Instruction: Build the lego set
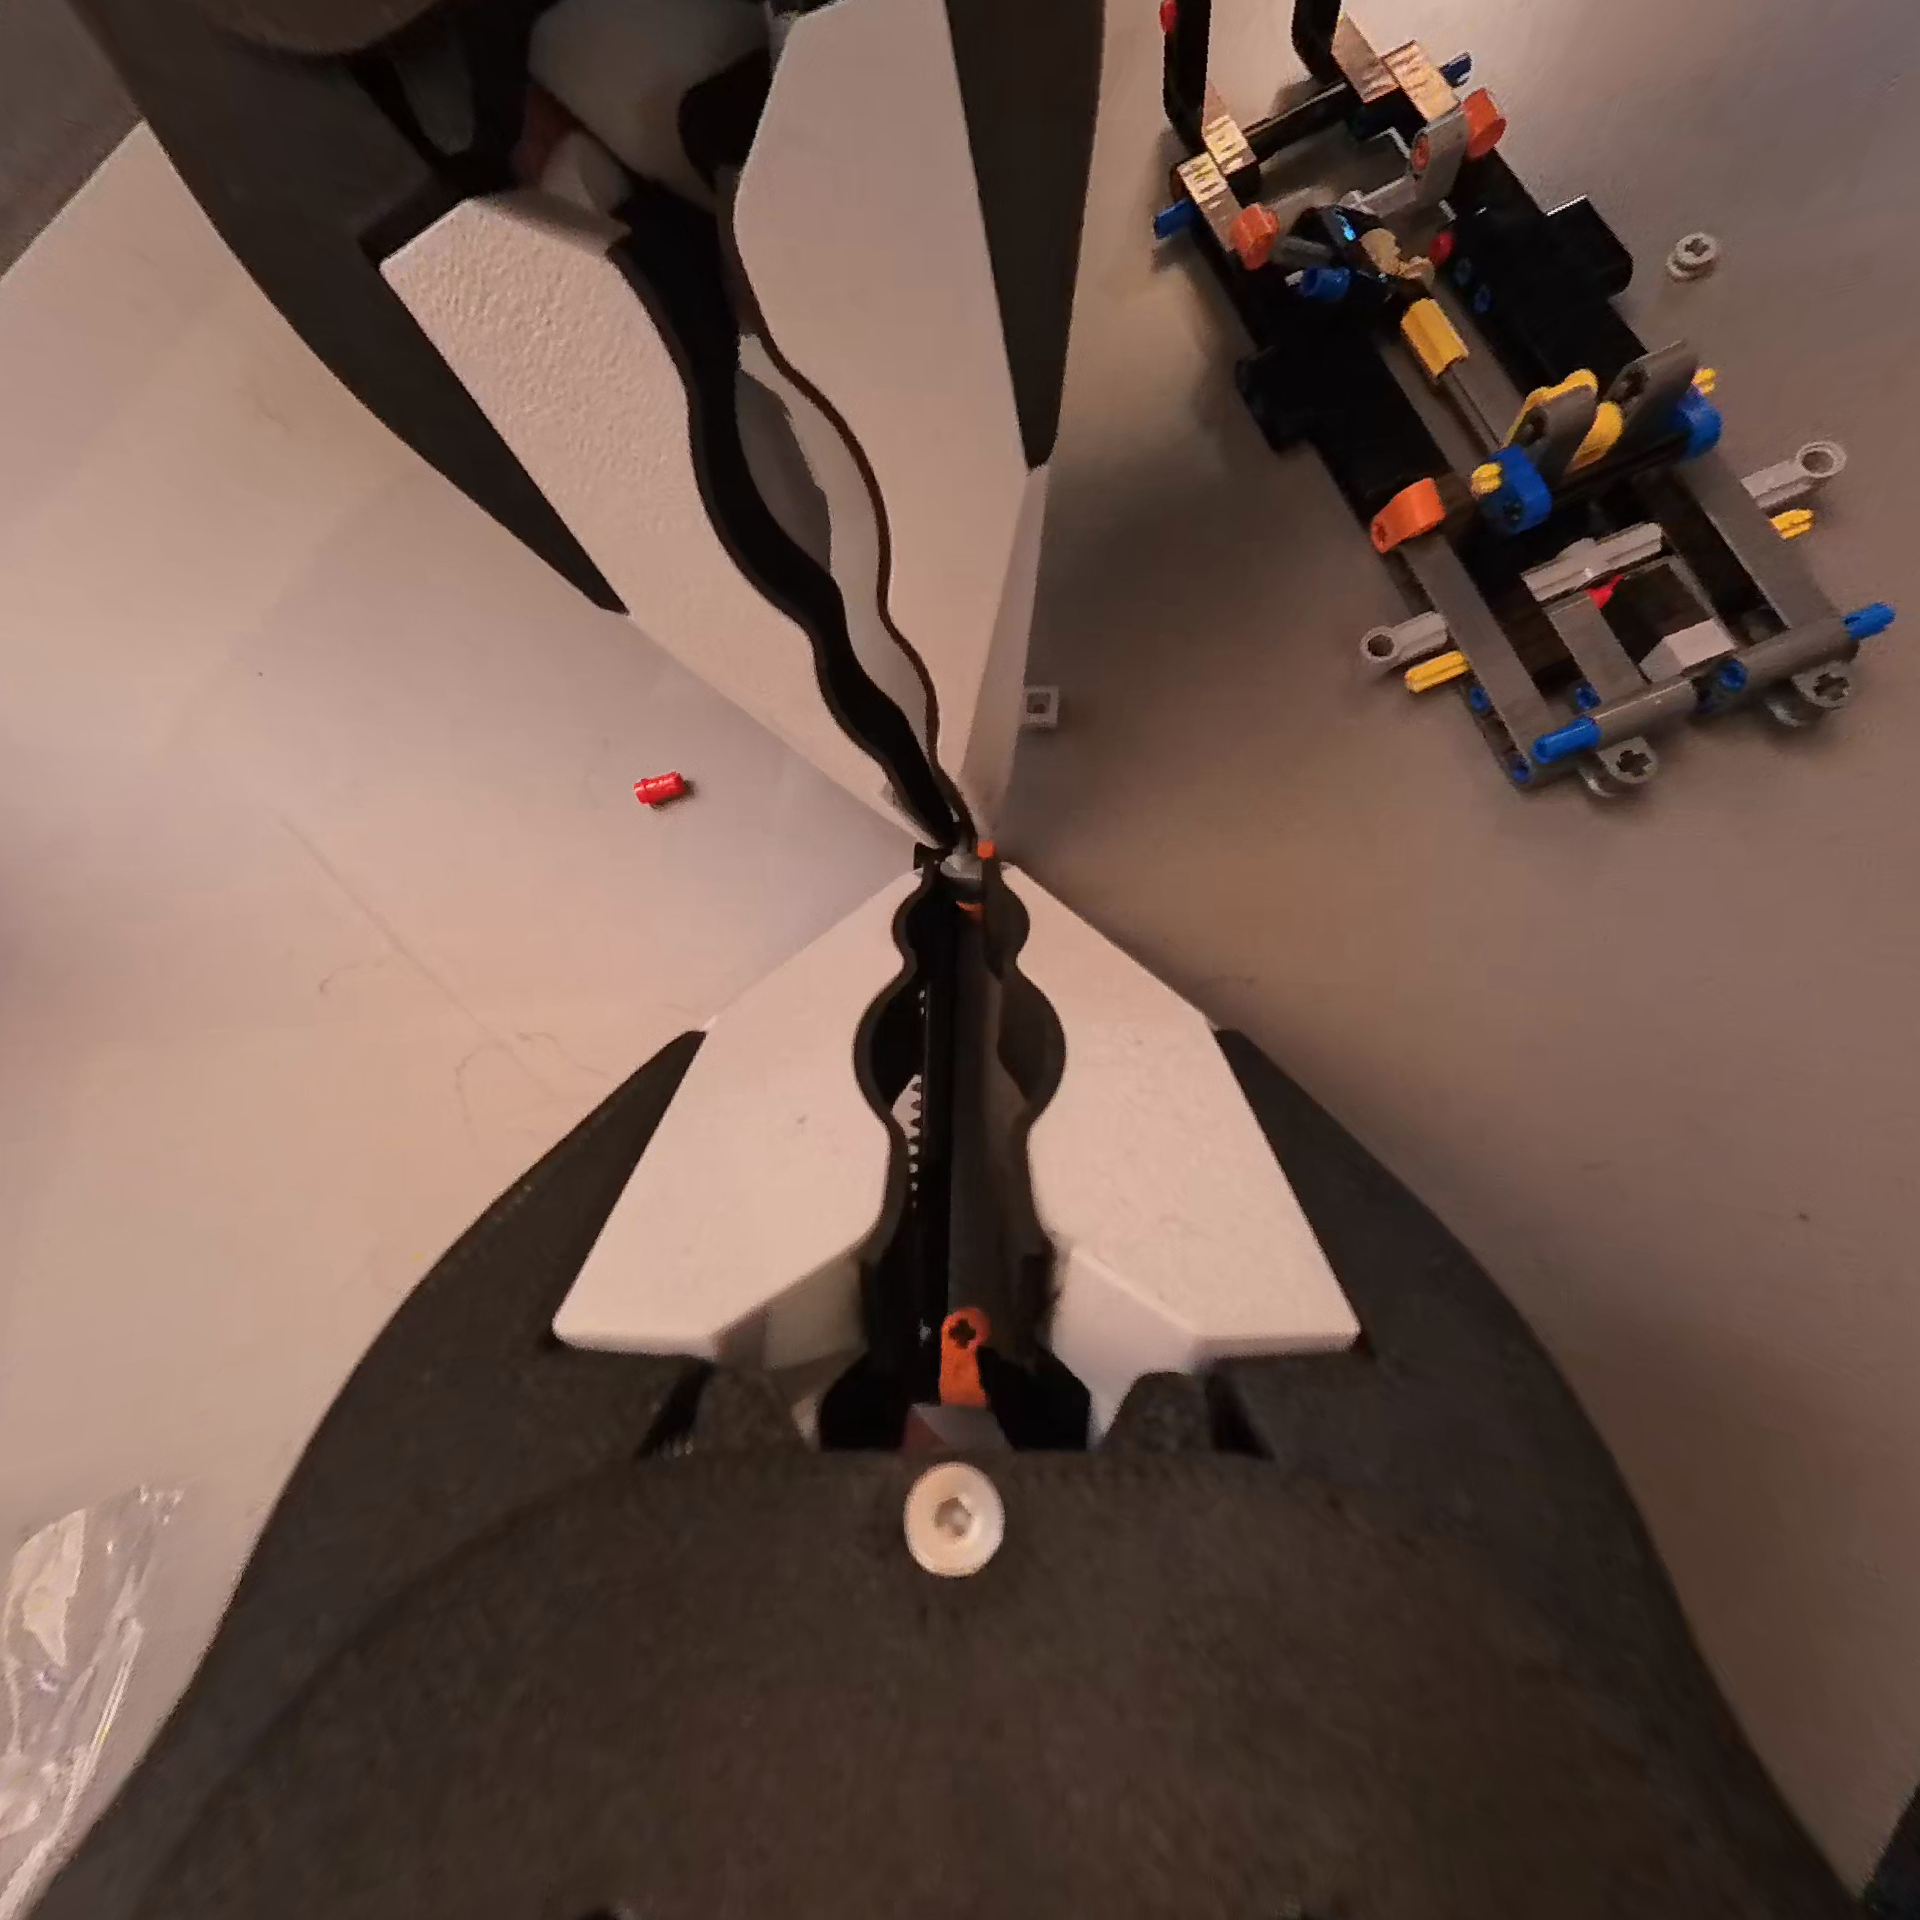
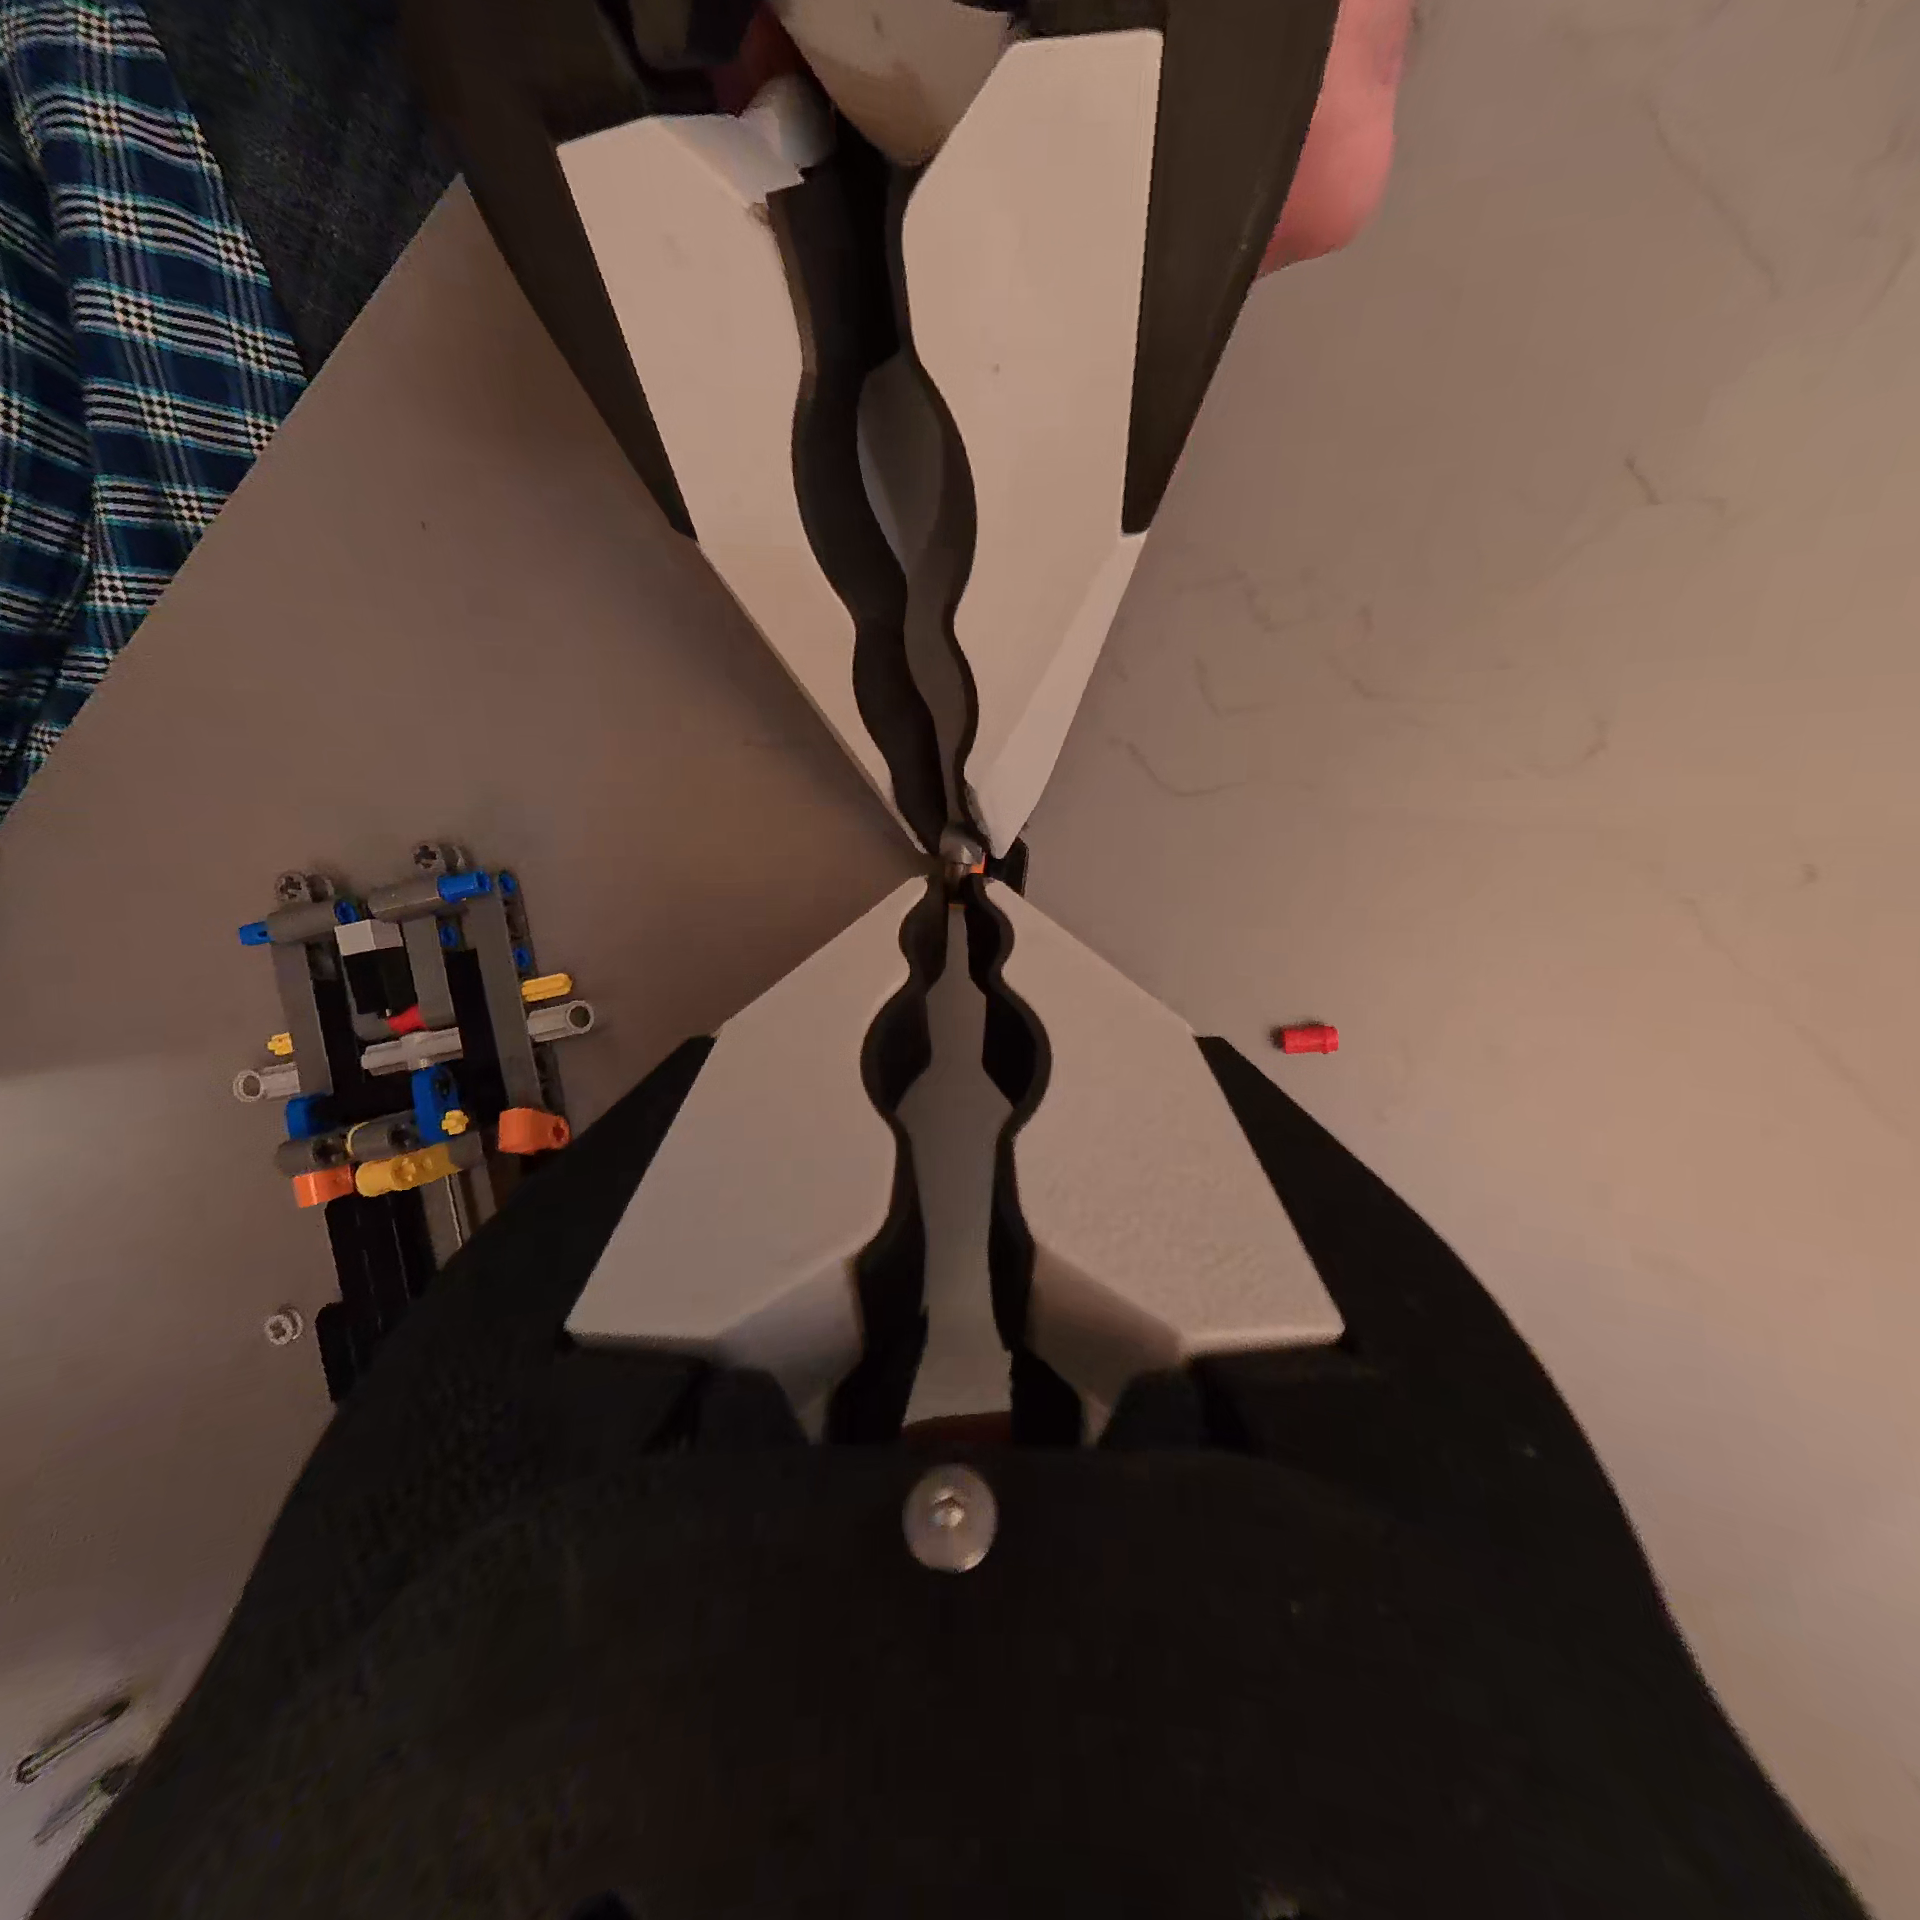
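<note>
My left gripper [image 1: 951,888] is shut on a long black axle piece [image 1: 966,1091] that lies along the gap between its fingers. An orange connector [image 1: 964,1351] sits at the axle's near end. My right gripper [image 1: 948,821] comes in from the top and meets it tip to tip. In the right wrist view my right gripper [image 2: 956,896] is shut on a small grey bush [image 2: 961,847] at the axle's far end, facing the left gripper [image 2: 954,816]. The part-built lego chassis [image 1: 1507,436] lies flat on the table, also seen in the right wrist view [image 2: 405,1049].
A loose red pin [image 1: 658,790] [image 2: 1307,1039] lies on the pale table. A grey round piece [image 1: 1691,252] [image 2: 283,1327] lies beside the chassis, and a tiny grey piece [image 1: 1042,707] near the tips. A clear plastic bag [image 1: 62,1662] is at the edge. A plaid sleeve [image 2: 125,364] shows beyond the table. My left and right fingertips are right by each other. The loose red pin [image 1: 658,790] is about equally far from each gripper, around 7 cm. Look for it in the right wrist view [image 2: 1310,1031] too.
</note>
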Demonstrator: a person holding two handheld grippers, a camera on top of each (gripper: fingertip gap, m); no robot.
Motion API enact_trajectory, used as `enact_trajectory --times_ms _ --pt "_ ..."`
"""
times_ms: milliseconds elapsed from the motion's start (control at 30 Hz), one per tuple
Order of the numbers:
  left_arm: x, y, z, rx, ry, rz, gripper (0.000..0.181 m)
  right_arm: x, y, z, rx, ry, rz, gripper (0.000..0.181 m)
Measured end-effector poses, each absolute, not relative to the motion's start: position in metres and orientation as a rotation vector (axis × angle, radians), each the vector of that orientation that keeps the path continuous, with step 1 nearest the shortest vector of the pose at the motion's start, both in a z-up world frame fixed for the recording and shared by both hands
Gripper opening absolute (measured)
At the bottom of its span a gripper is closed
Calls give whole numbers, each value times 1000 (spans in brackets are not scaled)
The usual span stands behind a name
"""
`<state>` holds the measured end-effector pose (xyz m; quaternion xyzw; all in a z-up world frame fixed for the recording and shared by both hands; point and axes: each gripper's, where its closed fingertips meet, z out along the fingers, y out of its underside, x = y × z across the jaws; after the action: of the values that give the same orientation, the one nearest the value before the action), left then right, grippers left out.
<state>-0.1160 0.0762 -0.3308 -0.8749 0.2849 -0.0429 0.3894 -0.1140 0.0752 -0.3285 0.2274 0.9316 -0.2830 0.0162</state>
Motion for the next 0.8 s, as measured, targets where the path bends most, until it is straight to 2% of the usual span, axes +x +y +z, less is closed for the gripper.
enact_trajectory --times_ms 467,633,800 --pt "-117 76 -335 -2217 690 -134 6 -115 75 -333 691 2947 -653 0" --pt "-119 76 -334 -2227 672 -133 8 -116 75 -316 786 2932 -790 6" --pt "-125 69 -324 -2241 619 -186 30 -110 100 -284 935 2972 -865 11"
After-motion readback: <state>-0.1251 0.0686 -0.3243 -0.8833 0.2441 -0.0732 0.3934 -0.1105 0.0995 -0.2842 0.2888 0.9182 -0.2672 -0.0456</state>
